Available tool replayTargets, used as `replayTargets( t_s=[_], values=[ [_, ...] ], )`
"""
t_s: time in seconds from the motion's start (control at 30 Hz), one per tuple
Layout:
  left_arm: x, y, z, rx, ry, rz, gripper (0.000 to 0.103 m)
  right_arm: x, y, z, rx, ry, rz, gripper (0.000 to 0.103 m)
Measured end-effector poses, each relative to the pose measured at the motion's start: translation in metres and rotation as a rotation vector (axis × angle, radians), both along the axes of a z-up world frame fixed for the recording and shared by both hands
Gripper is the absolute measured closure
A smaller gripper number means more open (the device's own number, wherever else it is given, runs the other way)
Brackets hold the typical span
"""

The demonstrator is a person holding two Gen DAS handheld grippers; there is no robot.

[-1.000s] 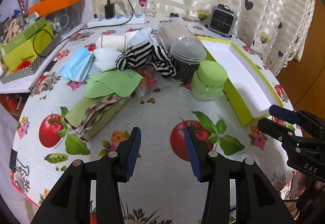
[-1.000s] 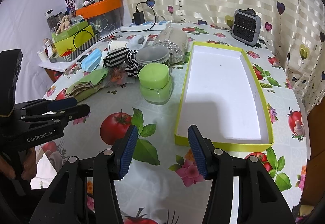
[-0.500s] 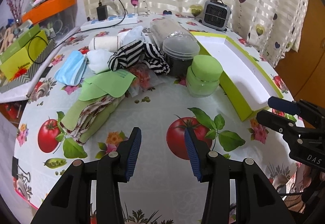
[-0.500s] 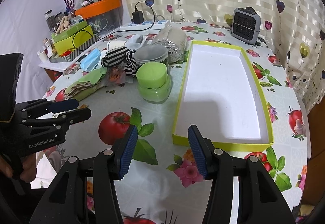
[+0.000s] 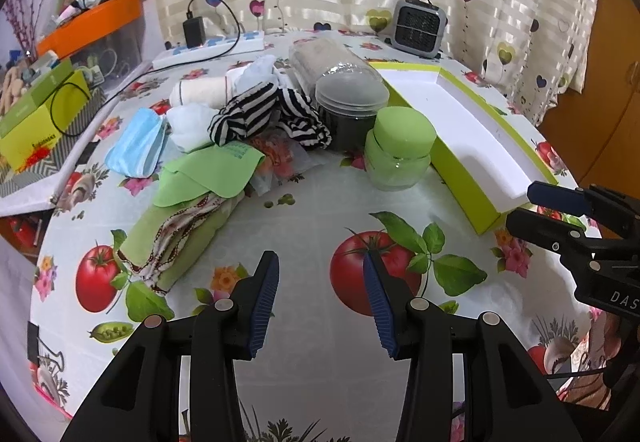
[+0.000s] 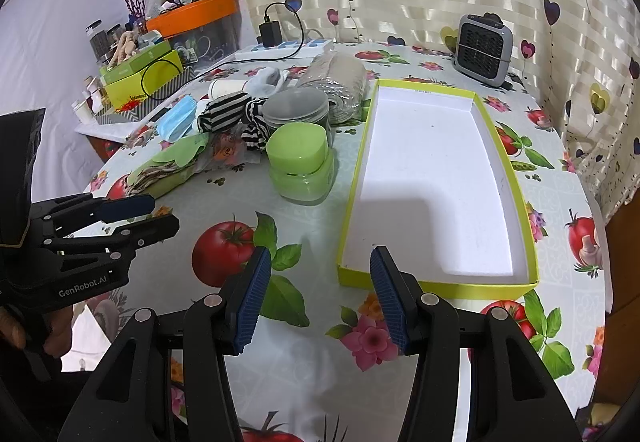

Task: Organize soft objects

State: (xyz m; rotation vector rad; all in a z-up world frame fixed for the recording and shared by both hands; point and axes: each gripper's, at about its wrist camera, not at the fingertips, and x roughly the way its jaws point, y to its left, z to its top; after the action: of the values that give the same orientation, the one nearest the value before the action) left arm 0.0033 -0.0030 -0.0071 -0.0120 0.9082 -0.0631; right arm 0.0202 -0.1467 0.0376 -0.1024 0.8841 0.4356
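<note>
A heap of soft things lies at the table's middle left: a black-and-white striped cloth (image 5: pixel 256 113), a blue face mask (image 5: pixel 138 147), a light green cloth (image 5: pixel 208 175), a folded green patterned cloth (image 5: pixel 176 242) and a white rolled cloth (image 5: pixel 200 91). To the right lies a shallow yellow-green tray (image 6: pixel 472 282), white inside and bare. My left gripper (image 5: pixel 320 278) hovers open over the tablecloth in front of the heap. The right gripper (image 6: pixel 318 274) is open too, near the tray's front left corner. Neither holds anything.
A green-lidded jar (image 5: pixel 400 153) and a dark tub with a clear lid (image 5: pixel 352 109) stand between heap and tray. A wrapped roll (image 6: pixel 340 81), a small grey heater (image 6: pixel 484 49) and a power strip (image 5: pixel 208 49) sit at the back. Boxes (image 5: pixel 40 113) crowd the left shelf.
The left wrist view has rolled slightly, so the scene sits a little differently in it. Both grippers stay open and in place.
</note>
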Motion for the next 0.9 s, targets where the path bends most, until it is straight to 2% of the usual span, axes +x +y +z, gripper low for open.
replayTargets(
  t_s=[0.23, 0.9],
  values=[
    [-0.0008, 0.0053, 0.0009, -0.053, 0.003, -0.009, 0.06, -0.0002, 0.0006, 0.0004, 0.0, 0.0, 0.0, 0.05],
    [-0.001, 0.0102, 0.0009, -0.027, 0.011, 0.013, 0.06, 0.0018, 0.0032, 0.0006, -0.005, 0.001, -0.003, 0.05]
  ],
)
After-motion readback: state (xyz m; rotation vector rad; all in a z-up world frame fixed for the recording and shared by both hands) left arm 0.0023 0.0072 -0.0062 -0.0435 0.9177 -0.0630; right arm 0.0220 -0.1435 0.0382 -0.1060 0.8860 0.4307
